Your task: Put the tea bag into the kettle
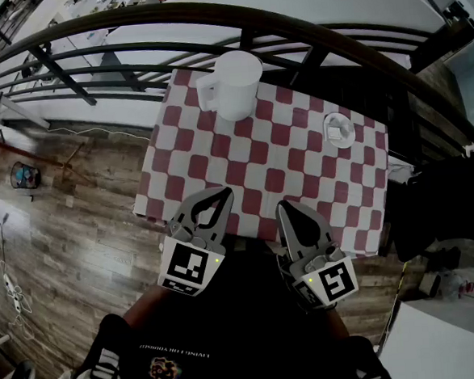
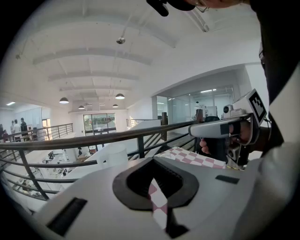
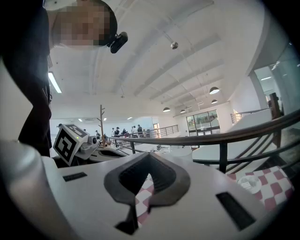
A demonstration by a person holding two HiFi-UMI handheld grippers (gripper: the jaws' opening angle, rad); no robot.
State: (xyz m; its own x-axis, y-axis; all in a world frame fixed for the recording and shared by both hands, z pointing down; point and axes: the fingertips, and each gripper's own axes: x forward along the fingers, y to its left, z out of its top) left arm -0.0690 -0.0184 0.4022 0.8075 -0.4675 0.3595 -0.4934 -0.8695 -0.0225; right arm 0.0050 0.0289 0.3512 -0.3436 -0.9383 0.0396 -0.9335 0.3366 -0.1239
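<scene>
In the head view the left gripper (image 1: 223, 194) hovers over the near edge of the checked desk (image 1: 219, 157). Its fingers are together on nothing, and its own view shows only cloth through the gap behind the closed tips. The white kettle (image 1: 234, 83) stands at the desk's far edge. To its right, well apart, the tea bag (image 1: 338, 129) lies on a small white dish. The right gripper (image 1: 284, 207), near the front edge too, has its fingers shut and empty. Only the gripper views show the railing (image 2: 93, 139) side-on and the hall beyond it. The left gripper view misses the tea bag, while the right gripper view catches it low at the right.
</scene>
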